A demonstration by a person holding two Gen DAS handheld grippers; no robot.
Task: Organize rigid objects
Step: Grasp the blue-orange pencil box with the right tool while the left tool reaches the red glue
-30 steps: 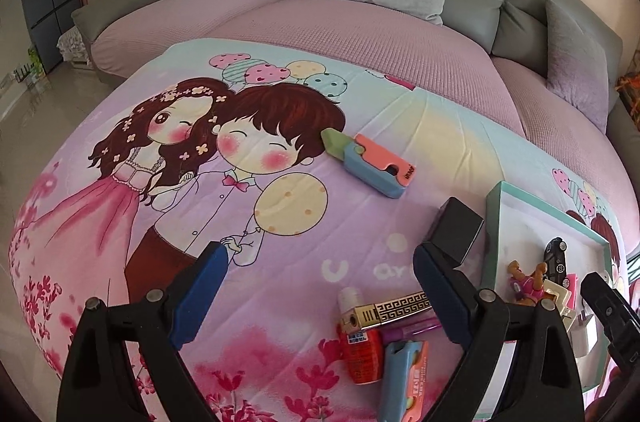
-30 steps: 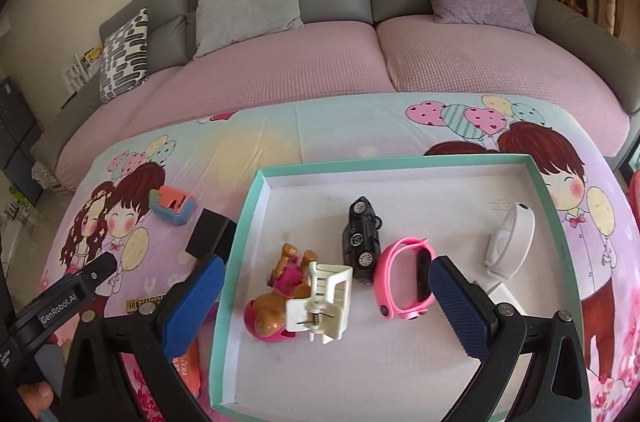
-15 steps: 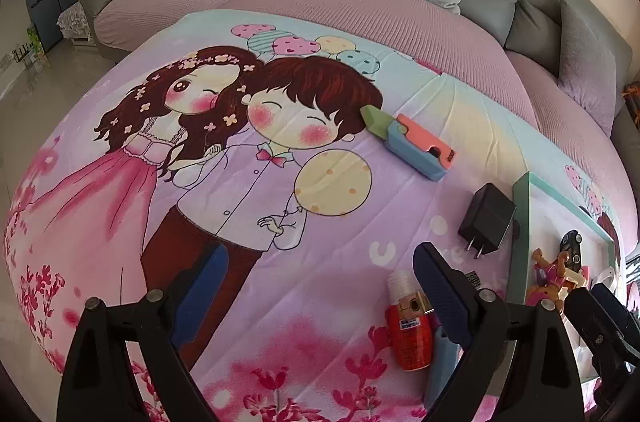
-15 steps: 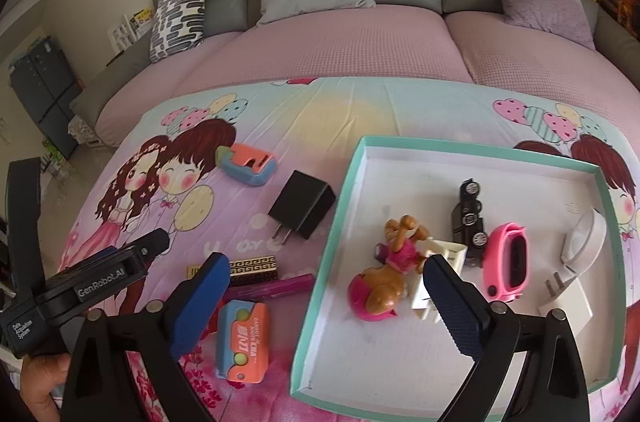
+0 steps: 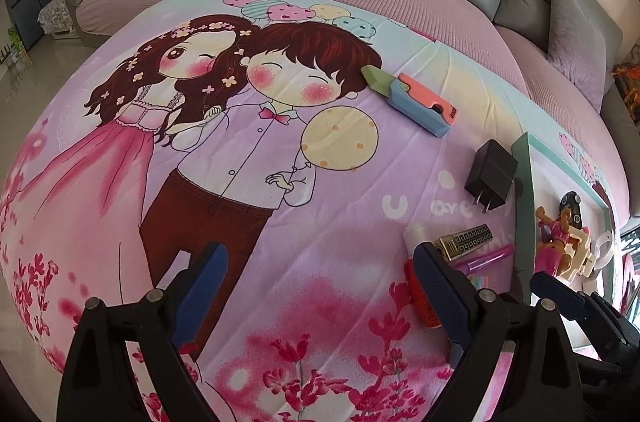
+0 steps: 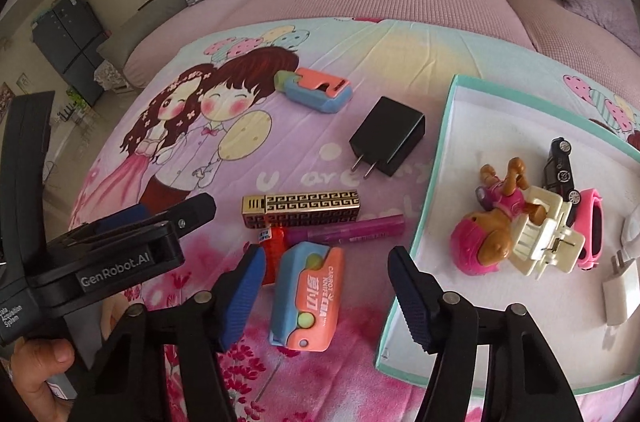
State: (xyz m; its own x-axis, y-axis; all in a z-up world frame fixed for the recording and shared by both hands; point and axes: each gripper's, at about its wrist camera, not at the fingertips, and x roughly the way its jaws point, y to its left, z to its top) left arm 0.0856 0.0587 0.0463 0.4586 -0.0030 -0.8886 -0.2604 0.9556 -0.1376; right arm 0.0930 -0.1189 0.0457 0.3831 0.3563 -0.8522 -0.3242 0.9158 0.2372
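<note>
My right gripper (image 6: 328,298) hangs low over the cartoon blanket. Its jaws are closing around a blue-and-orange carrot-knife toy (image 6: 308,294), and the pads stand apart from the toy's sides. Just beyond it lie a red tube (image 6: 276,246), a purple pen (image 6: 348,230), a gold patterned case (image 6: 304,208) and a black charger (image 6: 386,138). A second carrot-knife toy (image 6: 316,90) lies farther back. My left gripper (image 5: 320,298) is open over bare blanket, left of the red tube (image 5: 420,290).
A teal-rimmed tray (image 6: 436,182) on the right holds a pup figure (image 6: 488,234), a cream hair claw (image 6: 548,234), a black toy car (image 6: 560,166), a pink watch (image 6: 592,226) and a white charger (image 6: 620,290). A grey sofa with cushions curves behind.
My right gripper swung left, from over the tray to over the loose items on the blanket, and its jaws narrowed. My left gripper sank and drifted left; the items slid right in its view.
</note>
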